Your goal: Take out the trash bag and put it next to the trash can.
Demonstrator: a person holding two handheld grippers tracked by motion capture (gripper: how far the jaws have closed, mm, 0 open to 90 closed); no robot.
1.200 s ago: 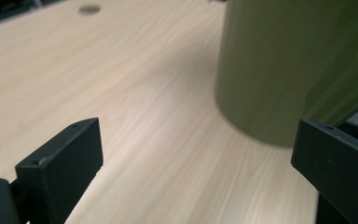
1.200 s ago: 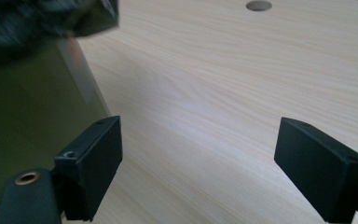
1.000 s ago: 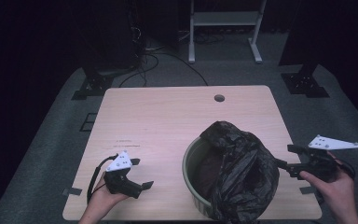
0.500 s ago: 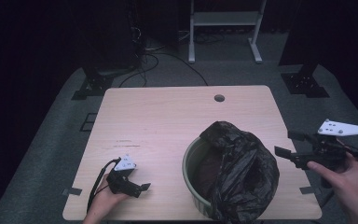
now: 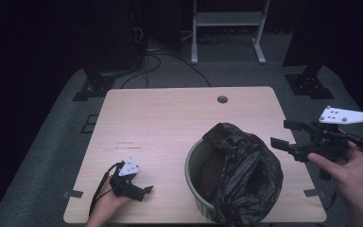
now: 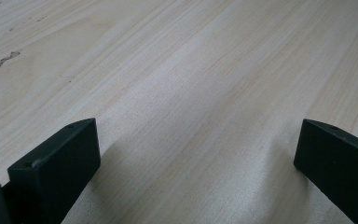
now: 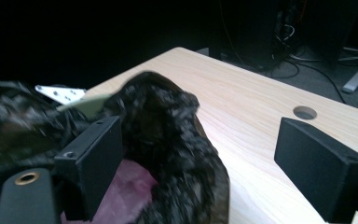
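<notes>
On the near right part of the pale wooden desk (image 5: 170, 123) a green bin (image 5: 194, 166) is seen, lined with a dark plastic bag (image 5: 246, 177) whose crumpled top is bunched up and folded over the far and right sides of the rim. The right gripper (image 5: 290, 137) is held in the air just beside the bag's right edge, its jaws spread wide and nothing between them; in the right gripper view the bag's ruffled lip (image 7: 168, 126) is framed between the jaws, with something pinkish glimpsed inside. The left gripper (image 5: 144, 190) is rested on the desk near its front left corner, well apart from the bin, jaws wide apart and empty over bare wood. If the bag is to be taken, the loose lip is judged the best hold: a single fold should be entered squarely and pinched firmly, since thin plastic is likely to slip or tear.
</notes>
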